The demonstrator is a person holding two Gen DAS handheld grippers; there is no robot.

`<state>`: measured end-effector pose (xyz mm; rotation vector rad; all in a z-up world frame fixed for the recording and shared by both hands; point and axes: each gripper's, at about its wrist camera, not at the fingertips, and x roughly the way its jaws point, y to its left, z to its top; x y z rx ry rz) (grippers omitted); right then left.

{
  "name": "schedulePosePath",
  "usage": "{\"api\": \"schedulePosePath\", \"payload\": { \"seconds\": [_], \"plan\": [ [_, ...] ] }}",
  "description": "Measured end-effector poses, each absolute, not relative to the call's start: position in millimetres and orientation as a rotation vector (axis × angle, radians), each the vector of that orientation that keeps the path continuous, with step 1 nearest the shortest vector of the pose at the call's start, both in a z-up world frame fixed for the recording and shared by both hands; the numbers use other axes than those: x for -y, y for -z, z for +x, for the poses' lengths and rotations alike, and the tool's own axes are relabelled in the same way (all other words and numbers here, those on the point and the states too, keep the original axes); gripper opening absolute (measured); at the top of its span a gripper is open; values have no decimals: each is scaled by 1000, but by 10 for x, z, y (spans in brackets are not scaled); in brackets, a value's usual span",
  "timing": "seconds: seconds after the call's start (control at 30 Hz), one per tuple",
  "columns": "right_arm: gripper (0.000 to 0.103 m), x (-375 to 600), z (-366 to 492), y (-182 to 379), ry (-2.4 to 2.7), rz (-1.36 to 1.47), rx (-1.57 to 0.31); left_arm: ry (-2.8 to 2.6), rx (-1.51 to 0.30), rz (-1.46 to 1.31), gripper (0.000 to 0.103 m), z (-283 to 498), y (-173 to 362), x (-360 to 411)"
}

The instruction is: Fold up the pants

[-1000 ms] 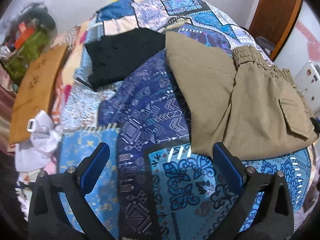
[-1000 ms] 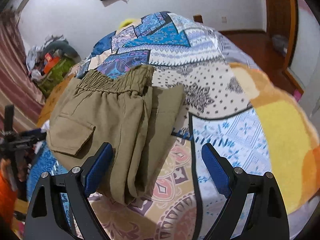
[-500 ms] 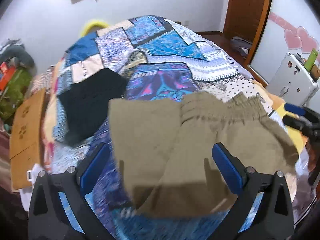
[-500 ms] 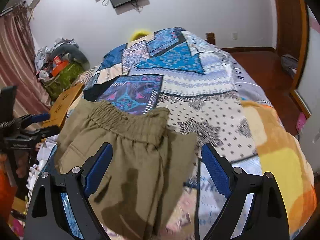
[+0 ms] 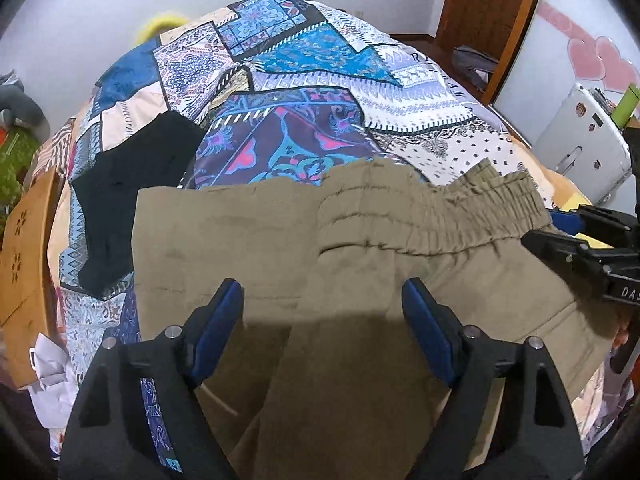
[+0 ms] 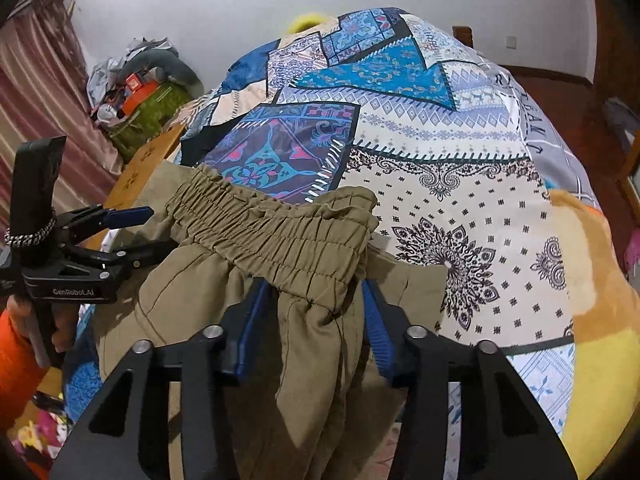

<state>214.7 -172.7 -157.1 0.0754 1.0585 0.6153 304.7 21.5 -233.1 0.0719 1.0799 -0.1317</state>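
The khaki cargo pants (image 5: 360, 264) lie folded on the patchwork bedspread (image 5: 304, 80), at the near edge of the bed, with the elastic waistband (image 6: 272, 236) on the far side of the pile and a second layer sticking out beside it.

The right gripper (image 6: 312, 320) sits at the waistband's near end. Its fingers are closing, already narrow, with a bunched ridge of cloth between them; whether the pads press on it yet cannot be told from this angle. The left gripper (image 5: 322, 320) hovers over the other end of the pile. Its fingers are also closing but stand wide, with flat fabric under the gap rather than pinched in it.

The main risk is an uneven pick-up. If the right fingers catch only the top layer of the gathered waistband, the lower layers would probably slide out and undo the fold. On the left, the cloth lies smooth and flat, so the fingers may well close on nothing unless they dip in and gather a ridge first. Lifting with one side held and the other loose would likely drag the pile askew, toward the bed's near edge. The black garment (image 5: 132, 196), just beyond the pants on the left, could be snagged by a wide sweep.
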Motion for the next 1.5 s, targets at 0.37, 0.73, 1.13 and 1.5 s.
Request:
{"api": "schedulePosePath", "payload": {
  "seconds": [0.37,0.73,1.13,1.5],
  "plan": [
    [33,1675,2107,1561,-554,4,-1037,86,-1060,70,92,3021,2386,-365],
    [56,1734,1859,1218,-465,-25,-980,0,-996,84,94,2732,2061,-609],
    [79,1788,1721,1320,-426,51,-1016,-13,-1094,-74,97,2528,2348,-1156],
    [80,1952,1725,1681,-479,262,-1144,120,-1146,-241,97,2879,2563,-1157]
  ]
}}
